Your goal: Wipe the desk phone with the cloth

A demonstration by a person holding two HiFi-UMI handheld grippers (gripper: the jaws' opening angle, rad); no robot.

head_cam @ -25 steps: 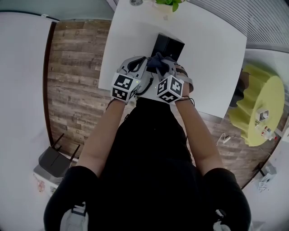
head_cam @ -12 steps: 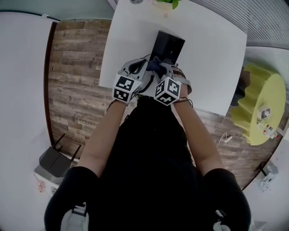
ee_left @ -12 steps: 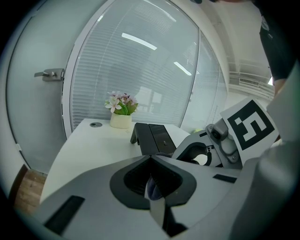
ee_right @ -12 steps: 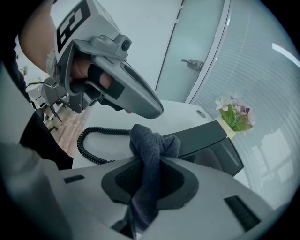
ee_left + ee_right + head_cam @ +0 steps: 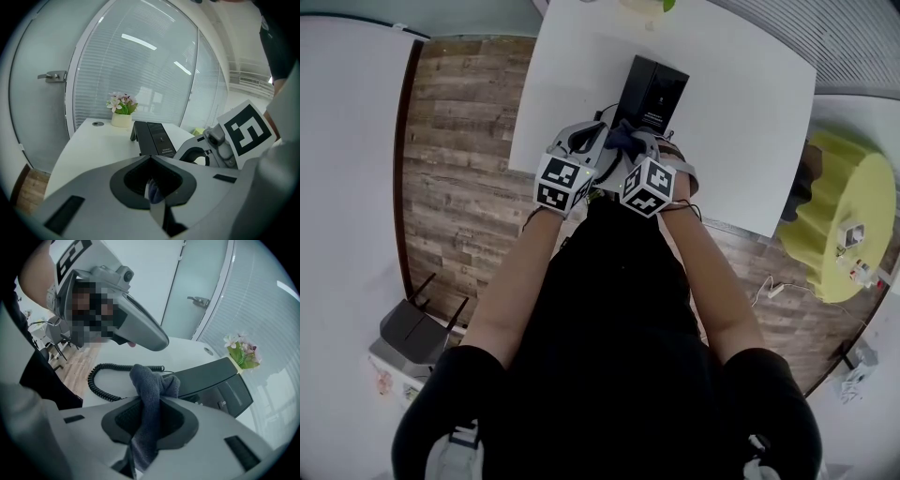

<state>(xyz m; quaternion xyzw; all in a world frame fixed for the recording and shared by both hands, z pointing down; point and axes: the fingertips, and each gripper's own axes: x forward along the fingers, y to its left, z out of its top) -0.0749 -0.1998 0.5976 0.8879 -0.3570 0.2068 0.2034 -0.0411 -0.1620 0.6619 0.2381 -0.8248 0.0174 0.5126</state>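
Observation:
The black desk phone (image 5: 653,86) lies on the white desk (image 5: 741,122), its near end just beyond both grippers. In the right gripper view, my right gripper (image 5: 147,427) is shut on the dark blue cloth (image 5: 149,394), which folds up against the phone (image 5: 211,378). The coiled cord (image 5: 96,380) loops on the desk to the left. My left gripper (image 5: 151,161) has its jaws together, with a thin bluish sliver in the hollow that I cannot identify. It hangs above the cord, left of the cloth (image 5: 623,138). I see no handset.
A small pot of flowers (image 5: 122,115) stands at the desk's far end beside a round cable hole (image 5: 97,123). A glass door and blinds rise behind. A yellow-green round piece of furniture (image 5: 839,220) sits right of the desk, on the wood floor (image 5: 455,187).
Both grippers and the cloth have drawn back a little toward the desk's near edge, so more of the phone's top shows.

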